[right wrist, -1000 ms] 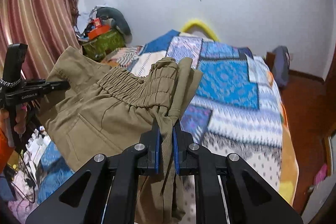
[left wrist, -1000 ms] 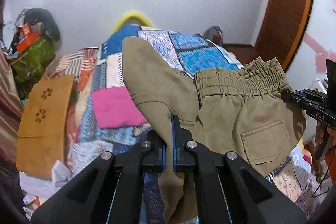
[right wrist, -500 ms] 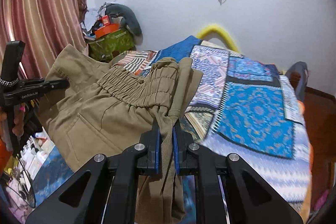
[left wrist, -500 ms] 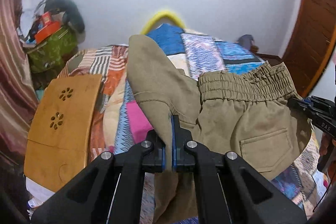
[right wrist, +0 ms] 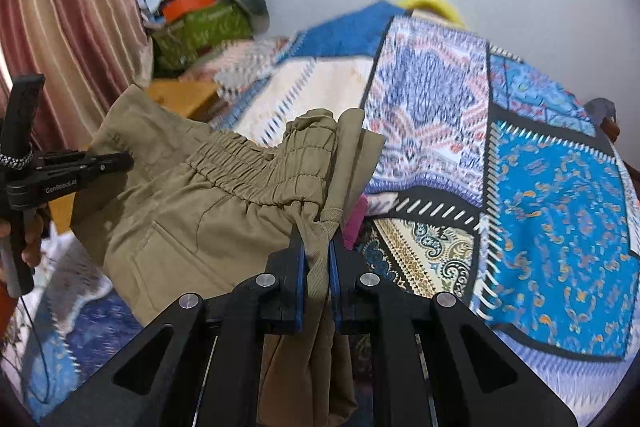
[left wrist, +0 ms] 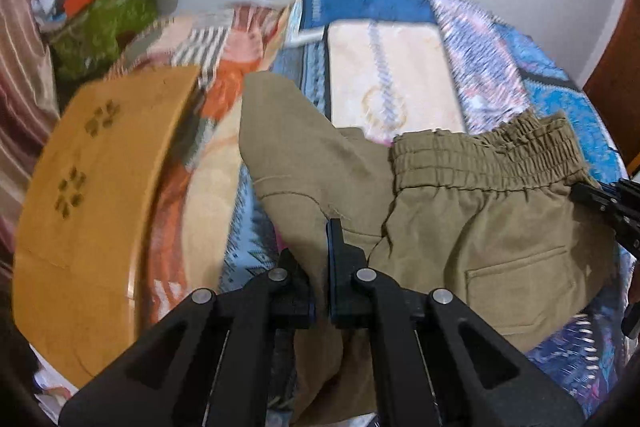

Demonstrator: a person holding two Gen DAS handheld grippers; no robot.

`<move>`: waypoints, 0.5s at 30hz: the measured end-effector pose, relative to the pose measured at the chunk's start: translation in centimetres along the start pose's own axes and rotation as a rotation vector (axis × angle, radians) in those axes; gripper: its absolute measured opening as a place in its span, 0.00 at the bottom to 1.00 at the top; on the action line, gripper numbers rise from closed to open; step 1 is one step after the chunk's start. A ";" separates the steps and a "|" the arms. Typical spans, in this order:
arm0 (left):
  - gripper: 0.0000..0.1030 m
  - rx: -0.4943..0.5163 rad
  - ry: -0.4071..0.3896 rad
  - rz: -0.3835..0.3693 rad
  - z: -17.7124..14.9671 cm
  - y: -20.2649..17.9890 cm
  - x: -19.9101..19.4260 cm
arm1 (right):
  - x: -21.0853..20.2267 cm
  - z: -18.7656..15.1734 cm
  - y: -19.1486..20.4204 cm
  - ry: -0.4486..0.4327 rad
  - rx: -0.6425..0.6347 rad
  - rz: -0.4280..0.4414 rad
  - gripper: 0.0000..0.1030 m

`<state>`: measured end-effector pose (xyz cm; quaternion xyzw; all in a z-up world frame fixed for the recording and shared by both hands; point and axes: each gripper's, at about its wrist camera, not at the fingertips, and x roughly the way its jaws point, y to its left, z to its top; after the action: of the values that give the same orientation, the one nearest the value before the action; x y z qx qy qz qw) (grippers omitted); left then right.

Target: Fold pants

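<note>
Khaki pants (left wrist: 480, 219) with an elastic waistband and a back pocket hang in the air, stretched between my two grippers above a patchwork bedspread (left wrist: 392, 75). My left gripper (left wrist: 322, 251) is shut on a fold of the pants near a hem. My right gripper (right wrist: 316, 251) is shut on the bunched waistband end of the pants (right wrist: 208, 203). The right gripper shows at the right edge of the left wrist view (left wrist: 608, 207). The left gripper shows at the left of the right wrist view (right wrist: 80, 167).
A wooden board with paw cut-outs (left wrist: 96, 195) lies at the bed's left edge. A pile of bags and boxes (left wrist: 104, 7) sits in the far left corner by a striped curtain (right wrist: 68, 11). A pink cloth (right wrist: 356, 223) lies on the bedspread (right wrist: 560, 195) under the pants.
Both grippers have moved forward and down toward the bed with the pants held between them. The views now tilt lower and the bedspread fills more of them.
</note>
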<state>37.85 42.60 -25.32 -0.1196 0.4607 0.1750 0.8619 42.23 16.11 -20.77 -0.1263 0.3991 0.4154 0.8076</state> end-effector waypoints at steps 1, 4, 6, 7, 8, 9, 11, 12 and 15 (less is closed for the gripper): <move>0.05 -0.008 0.009 0.010 -0.3 0.2 0.7 | 0.6 -0.2 -0.1 0.018 -0.014 -0.012 0.09; 0.08 -0.026 0.027 0.008 -1.1 0.8 1.6 | 1.2 -0.5 -0.6 0.039 -0.024 -0.024 0.11; 0.09 -0.045 0.035 0.002 -1.4 1.2 1.8 | 1.1 -0.6 -1.0 0.048 -0.014 -0.026 0.16; 0.10 -0.053 0.039 0.004 -1.6 1.3 1.6 | 1.1 -0.7 -1.0 0.054 -0.013 -0.034 0.18; 0.10 -0.057 0.041 0.010 -1.7 1.4 1.3 | 1.0 -0.7 -0.9 0.061 -0.015 -0.043 0.21; 0.10 -0.059 0.038 0.019 -1.8 1.4 0.8 | 0.6 -0.8 -0.7 0.071 -0.021 -0.059 0.24; 0.10 -0.058 0.042 0.034 -2.0 1.5 -0.1 | -0.2 -0.8 -0.4 0.073 -0.032 -0.090 0.32; 0.13 -0.055 0.046 0.039 -2.1 1.5 -0.8 | -0.7 -0.9 -0.3 0.074 -0.035 -0.102 0.41; 0.22 -0.055 0.034 0.033 -2.2 1.2 -3.5 | -3.2 -1.0 0.3 0.050 -0.049 -0.106 0.49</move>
<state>33.88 42.23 -23.71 -0.1387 0.4723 0.1997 0.8472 40.45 13.95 -18.97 -0.1772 0.4017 0.3783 0.8150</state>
